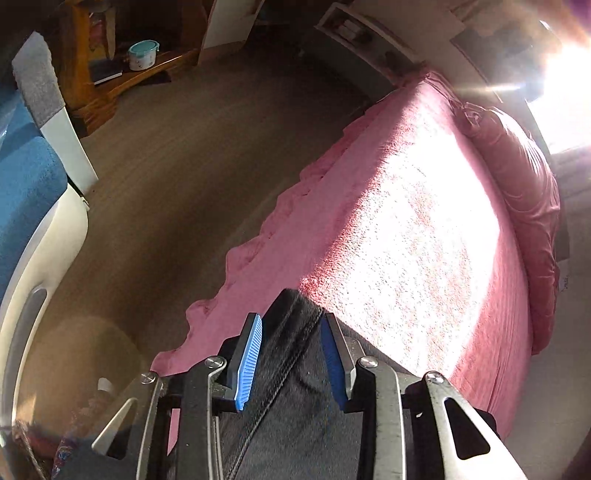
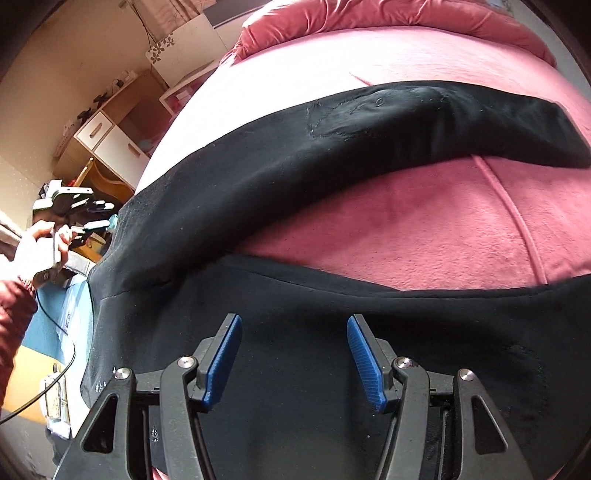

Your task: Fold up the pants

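Observation:
Black pants (image 2: pixel 258 177) lie spread on a pink bed cover (image 2: pixel 424 229), the waist at the left and both legs running right with a gap of cover between them. My right gripper (image 2: pixel 293 354) hovers open over the nearer leg with nothing between its blue pads. In the left wrist view my left gripper (image 1: pixel 291 321) straddles a seamed edge of the pants (image 1: pixel 291 387) at the bed's edge. Its pads stand apart and do not pinch the cloth. The right wrist view shows that left gripper (image 2: pixel 107 223), held by a hand (image 2: pixel 37 247), at the waist end.
A pink pillow roll (image 2: pixel 369 18) lies along the bed's far side. Beside the bed stand a white and wood cabinet (image 2: pixel 110 144), a wooden shelf with a teal-lidded container (image 1: pixel 143 55) and a blue cushioned seat (image 1: pixel 26 192). Brown floor (image 1: pixel 177 184) runs alongside. Sun glare washes out the bed.

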{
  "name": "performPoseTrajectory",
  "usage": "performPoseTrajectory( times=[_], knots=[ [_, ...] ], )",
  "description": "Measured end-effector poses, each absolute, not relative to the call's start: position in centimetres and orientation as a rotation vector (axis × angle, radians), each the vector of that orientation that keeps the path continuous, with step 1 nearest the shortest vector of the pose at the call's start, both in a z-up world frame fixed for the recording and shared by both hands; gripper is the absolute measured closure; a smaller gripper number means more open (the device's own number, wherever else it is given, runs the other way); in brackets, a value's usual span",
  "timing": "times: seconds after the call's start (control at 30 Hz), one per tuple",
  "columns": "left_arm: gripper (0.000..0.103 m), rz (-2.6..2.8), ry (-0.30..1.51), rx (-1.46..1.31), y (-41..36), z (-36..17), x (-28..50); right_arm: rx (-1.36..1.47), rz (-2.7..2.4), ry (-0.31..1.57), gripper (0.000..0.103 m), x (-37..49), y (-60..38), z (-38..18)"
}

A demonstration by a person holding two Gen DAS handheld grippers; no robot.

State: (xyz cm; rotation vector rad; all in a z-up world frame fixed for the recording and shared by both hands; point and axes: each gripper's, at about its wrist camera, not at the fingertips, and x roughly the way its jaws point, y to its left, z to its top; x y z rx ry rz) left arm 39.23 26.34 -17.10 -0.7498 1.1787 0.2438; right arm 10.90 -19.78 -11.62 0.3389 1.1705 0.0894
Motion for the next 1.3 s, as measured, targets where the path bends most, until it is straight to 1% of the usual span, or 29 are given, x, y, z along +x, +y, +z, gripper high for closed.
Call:
performPoseTrajectory(
  times=[0.23,0.33,0.4,0.47,0.63,0.7,0.9,1.1,1.17,1.3],
  knots=[
    [0.07,0.243,1.238,-0.77,25.7,-19.5,41.2,0.343,0.073,1.194,0.041,11.5,-20.2,-12.2],
    [0.079,0.217,1.22,-0.75,25.5,-19.5,41.1,0.34,0.071,1.195,0.041,11.5,-20.3,-12.4],
    [0.092,0.187,1.205,-0.717,25.0,-19.1,40.9,0.34,0.07,1.192,0.041,11.8,-20.2,-12.6],
    [0.094,0.168,1.166,-0.657,24.4,-17.5,41.0,0.342,0.07,1.189,0.041,11.6,-20.2,-12.5],
    [0.095,0.085,1.02,-0.611,23.4,-12.9,38.2,0.35,0.068,1.179,0.041,11.5,-20.5,-12.3],
    [0.095,0.029,0.943,-0.606,22.9,-10.6,36.1,0.357,0.065,1.166,0.041,11.5,-20.8,-12.0],
    [0.095,-0.145,0.792,-0.609,21.3,-5.7,28.8,0.399,0.054,1.105,0.041,11.9,-22.4,-10.2],
    [0.095,-0.249,0.716,-0.609,20.7,-4.1,21.8,0.458,0.06,1.078,0.041,13.9,-24.3,-8.9],
    [0.095,-0.274,0.696,-0.611,21.0,-3.8,19.6,0.492,0.063,1.073,0.043,14.9,-25.0,-8.7],
    [0.096,-0.319,0.683,-0.608,20.5,-3.7,16.1,0.585,0.081,1.061,0.053,17.7,-25.9,-8.5]
  ],
)
